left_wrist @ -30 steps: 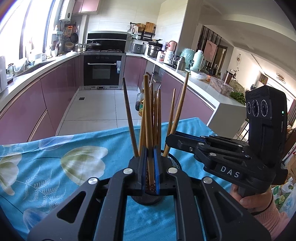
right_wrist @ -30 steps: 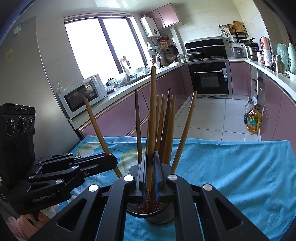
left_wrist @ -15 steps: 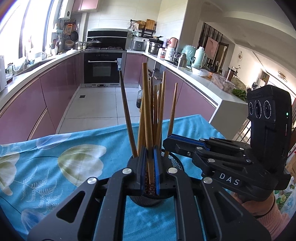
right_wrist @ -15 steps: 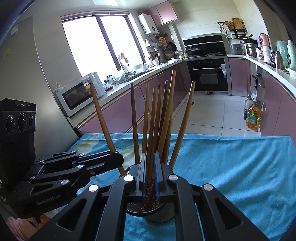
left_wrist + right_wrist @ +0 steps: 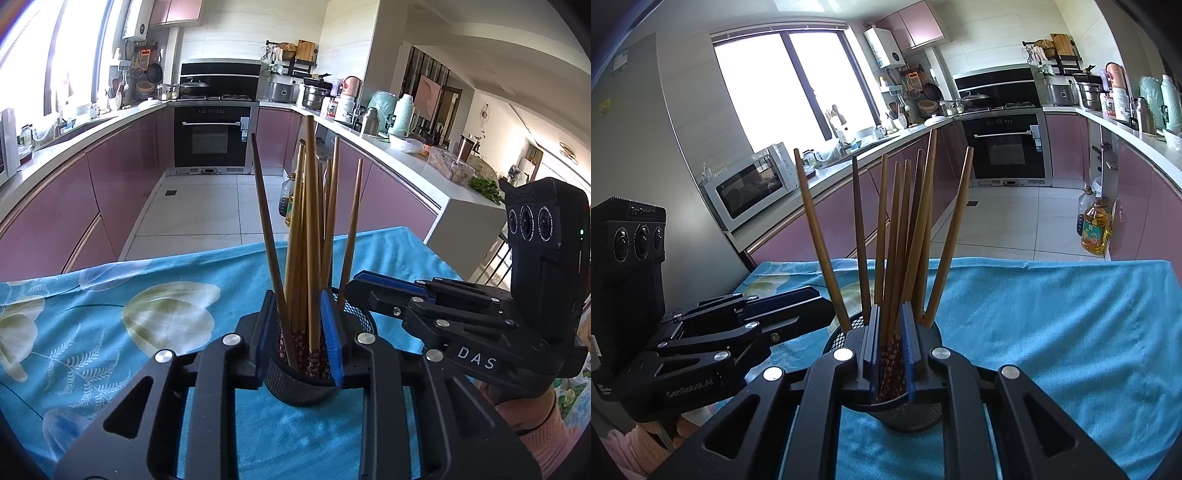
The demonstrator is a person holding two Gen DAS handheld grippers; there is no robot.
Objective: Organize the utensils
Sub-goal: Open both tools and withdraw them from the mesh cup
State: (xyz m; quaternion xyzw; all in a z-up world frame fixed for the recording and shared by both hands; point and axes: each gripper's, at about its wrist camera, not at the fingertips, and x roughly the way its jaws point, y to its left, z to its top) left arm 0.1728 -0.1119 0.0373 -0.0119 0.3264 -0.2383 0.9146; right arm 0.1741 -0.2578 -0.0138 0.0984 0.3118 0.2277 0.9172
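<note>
A black mesh utensil holder (image 5: 295,384) stands upright on the desk, which is covered by a blue floral cloth (image 5: 92,332). A bundle of wooden chopsticks (image 5: 312,236) stands in it, tips down, fanning outward at the top.

The left gripper (image 5: 300,336) hovers over the holder's mouth with its blue-padded jaws parted; several chopsticks rise through the gap, and none looks clamped.

In the right wrist view the same holder (image 5: 905,413) sits just under the right gripper (image 5: 891,354). Its jaws are parted a little, with chopsticks (image 5: 905,236) passing between the pads; whether the pads touch any of them I cannot tell. The two grippers meet over the holder from different sides, close together.
</note>
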